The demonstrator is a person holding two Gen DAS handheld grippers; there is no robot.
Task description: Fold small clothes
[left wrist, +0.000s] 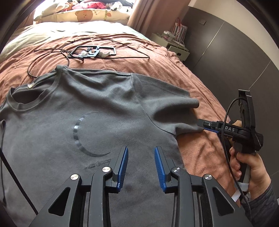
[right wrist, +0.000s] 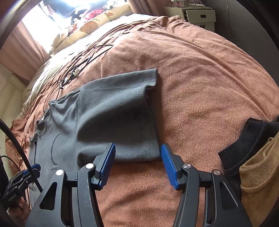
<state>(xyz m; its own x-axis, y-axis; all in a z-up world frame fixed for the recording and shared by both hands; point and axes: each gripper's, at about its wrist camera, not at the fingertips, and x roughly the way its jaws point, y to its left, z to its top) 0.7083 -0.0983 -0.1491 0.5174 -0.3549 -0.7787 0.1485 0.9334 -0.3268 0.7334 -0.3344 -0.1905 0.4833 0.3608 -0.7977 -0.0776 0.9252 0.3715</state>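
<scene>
**Grey T-shirt spread on the bed, both tongs open**

A grey T-shirt (left wrist: 90, 122) lies front-up on the brown blanket (left wrist: 174, 57) of a bed, its neckline at the far left in the left wrist view and a dark crescent print (left wrist: 82, 134) on the chest. The shirt's right sleeve (right wrist: 120, 111) stretches out flat toward the right edge of the bed, its hem wrinkled at the far end.

The left tongs (left wrist: 140, 153) hover above the shirt's lower chest with the blue pads well apart and nothing between them. The right tongs (right wrist: 137, 157) are also spread wide and hold nothing; in the right wrist view the near corner of the sleeve lies between the two blue pads, but whether they touch the cloth cannot be told. In the left wrist view the right tongs sit just beside the sleeve's near edge, held by a hand (left wrist: 251, 167) at the lower right.

Farther up the bed lie a black frame-like part (left wrist: 93, 51) and loose black cables (left wrist: 52, 52). A bear-print pillow (left wrist: 83, 15) is at the head of the bed, and a white bedside cabinet (left wrist: 174, 45) stands at the far right. Dark and tan garments (right wrist: 252, 157) lie at the near right.
</scene>
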